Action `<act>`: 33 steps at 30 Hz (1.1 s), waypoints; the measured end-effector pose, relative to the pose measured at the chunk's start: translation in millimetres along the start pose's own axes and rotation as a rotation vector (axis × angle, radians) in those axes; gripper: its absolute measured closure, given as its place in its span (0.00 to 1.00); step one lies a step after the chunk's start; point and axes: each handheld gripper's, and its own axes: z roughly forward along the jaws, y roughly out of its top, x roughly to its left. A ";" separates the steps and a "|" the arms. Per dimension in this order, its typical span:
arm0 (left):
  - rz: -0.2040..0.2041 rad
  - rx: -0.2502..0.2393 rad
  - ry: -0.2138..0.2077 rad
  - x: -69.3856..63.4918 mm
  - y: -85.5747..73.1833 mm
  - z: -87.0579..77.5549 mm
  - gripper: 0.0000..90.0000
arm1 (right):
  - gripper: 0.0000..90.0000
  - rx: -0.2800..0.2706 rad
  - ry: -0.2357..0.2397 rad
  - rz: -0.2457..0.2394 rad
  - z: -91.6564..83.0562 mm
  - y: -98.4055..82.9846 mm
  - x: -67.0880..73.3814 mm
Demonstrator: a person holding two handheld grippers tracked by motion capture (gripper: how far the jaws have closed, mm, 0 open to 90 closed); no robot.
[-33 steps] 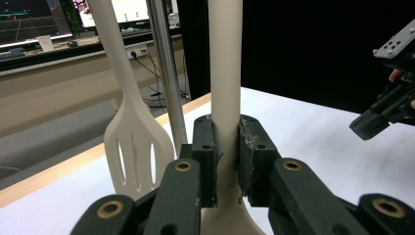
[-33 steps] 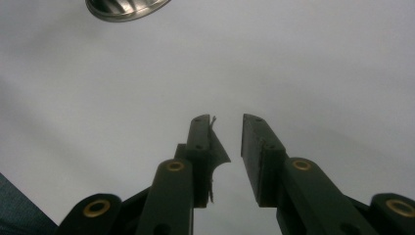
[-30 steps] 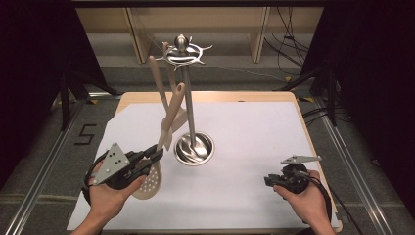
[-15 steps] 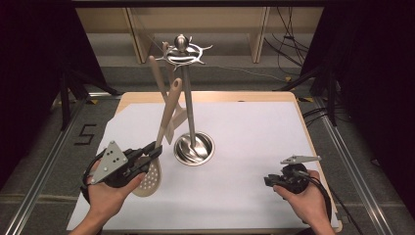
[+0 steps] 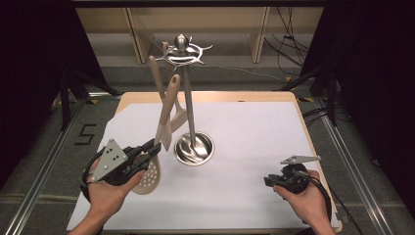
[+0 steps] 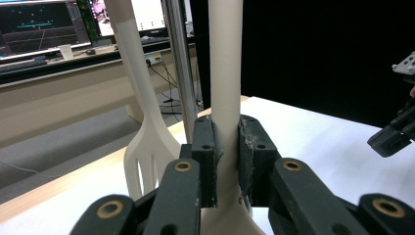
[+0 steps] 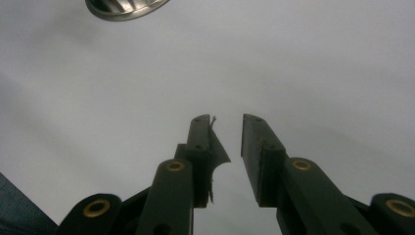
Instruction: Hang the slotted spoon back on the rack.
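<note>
We pinch the skimmer (image 5: 155, 152) handle in our left gripper (image 5: 147, 152), at seven o'clock from the stand (image 5: 190, 112), its head on the table (image 5: 244, 147). Our right gripper (image 5: 270, 180), at four o'clock, holds nothing, jaws spread.

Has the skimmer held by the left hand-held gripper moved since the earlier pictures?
No. The skimmer in the left hand-held gripper keeps its place beside the stand's base.

The slotted spoon's (image 6: 226, 73) handle top runs past the frame edge.
</note>
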 end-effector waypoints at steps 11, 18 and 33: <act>0.011 -0.011 0.025 1.2 4.6 -1.0 0.87 | 0.82 0.007 -0.011 0.004 0.0 0.3 0.1; 0.011 -0.011 0.041 2.4 5.4 -0.5 0.87 | 0.82 -0.006 -0.006 -0.004 0.4 -0.1 0.2; 0.035 0.006 0.075 2.3 9.4 3.1 0.87 | 0.82 -0.026 -0.013 0.004 0.9 -0.6 0.7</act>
